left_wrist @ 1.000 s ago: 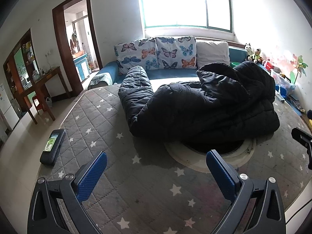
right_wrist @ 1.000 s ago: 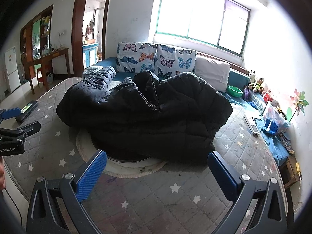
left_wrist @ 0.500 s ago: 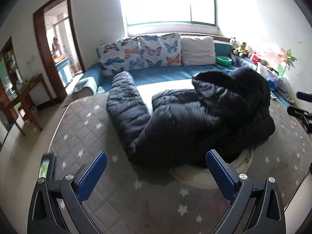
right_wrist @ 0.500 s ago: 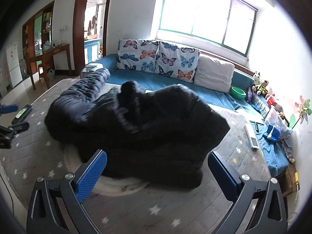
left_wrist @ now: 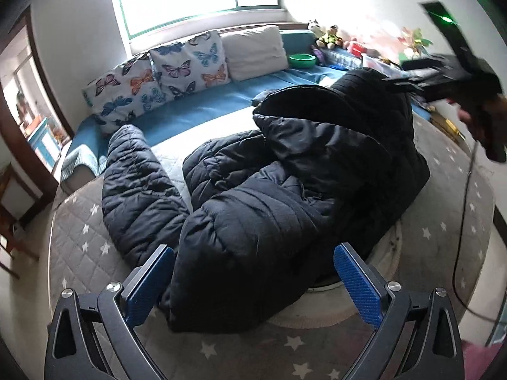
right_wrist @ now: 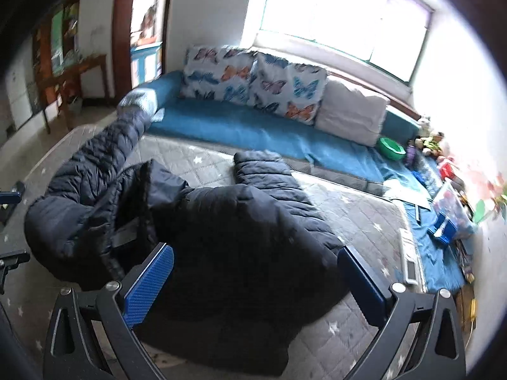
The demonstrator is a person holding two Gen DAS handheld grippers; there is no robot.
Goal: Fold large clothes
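Observation:
A large black quilted puffer coat lies crumpled on the grey star-patterned mattress. One sleeve stretches out to the left. My left gripper is open just above the coat's near hem. In the right wrist view the coat fills the middle, with a sleeve lying toward the sofa. My right gripper is open and close over the coat's right part. It also shows in the left wrist view at the upper right.
A blue sofa with butterfly cushions and a white pillow runs behind the mattress. A green bowl, toys and boxes sit at the right. A white round mat lies under the coat. A doorway is at the left.
Both grippers have moved forward and down toward the coat, which now reaches between their open fingers. The coat's right side has spread out flatter. The phone at the left edge has left the view.

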